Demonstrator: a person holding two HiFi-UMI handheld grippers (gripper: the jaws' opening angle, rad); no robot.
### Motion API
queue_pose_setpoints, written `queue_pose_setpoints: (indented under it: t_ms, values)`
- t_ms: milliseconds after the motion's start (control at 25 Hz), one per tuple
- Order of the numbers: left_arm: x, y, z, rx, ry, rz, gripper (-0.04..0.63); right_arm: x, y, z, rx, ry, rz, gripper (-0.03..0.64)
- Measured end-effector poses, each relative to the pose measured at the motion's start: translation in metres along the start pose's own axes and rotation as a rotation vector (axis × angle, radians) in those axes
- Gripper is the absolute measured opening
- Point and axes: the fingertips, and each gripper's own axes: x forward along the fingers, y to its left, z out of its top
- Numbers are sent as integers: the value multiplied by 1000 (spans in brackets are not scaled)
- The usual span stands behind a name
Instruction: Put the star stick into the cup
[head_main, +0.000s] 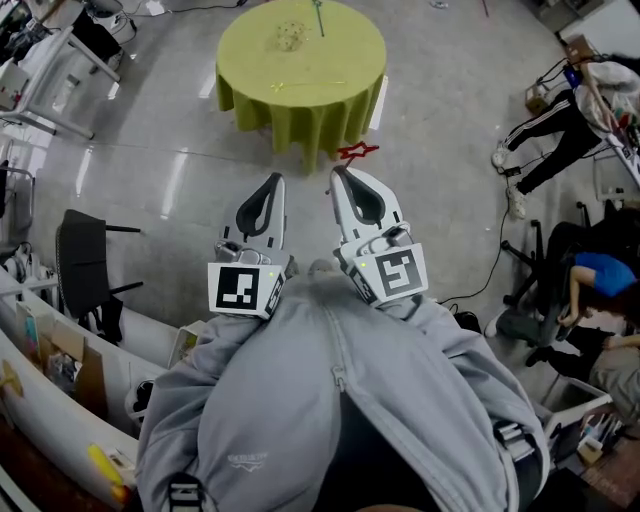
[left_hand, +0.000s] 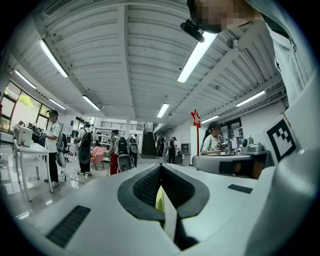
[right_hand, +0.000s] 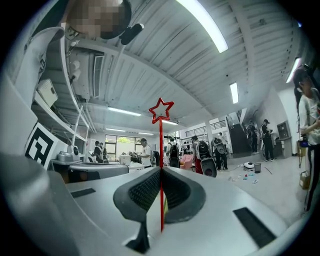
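My right gripper (head_main: 338, 172) is shut on the thin red star stick (right_hand: 161, 150). Its red outline star (right_hand: 161, 109) stands above the jaws in the right gripper view. From the head view the star (head_main: 358, 152) hangs past the gripper tip, just in front of the round table (head_main: 300, 110) with a yellow-green cloth. A small pale speckled cup (head_main: 290, 37) stands near the table's middle, well away from both grippers. My left gripper (head_main: 274, 180) is shut with nothing in it, close beside the right one. Both are held near my chest. The left gripper view also shows the star (left_hand: 196, 118) at the right.
A yellowish stick (head_main: 300, 85) lies on the cloth and a green one (head_main: 318, 15) sits at the far edge. A black chair (head_main: 85, 265) and desks stand at the left. Seated people (head_main: 560, 130) and cables are at the right. Grey floor lies between me and the table.
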Motion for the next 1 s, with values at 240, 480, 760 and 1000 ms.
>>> queue_pose_setpoints:
  t_ms: [240, 480, 760, 1000]
  values:
    - [11, 2, 1, 5, 3, 43, 17, -14, -32, -4, 16, 17, -31, 32]
    - [22, -10, 0, 11, -1, 61, 17, -23, -52, -9, 32, 14, -25, 34]
    - [34, -15, 2, 11, 5, 67, 17, -16, -64, -12, 48, 19, -13, 34]
    - [52, 1, -3, -4, -1, 57, 17, 7, -70, -19, 39, 26, -21, 34]
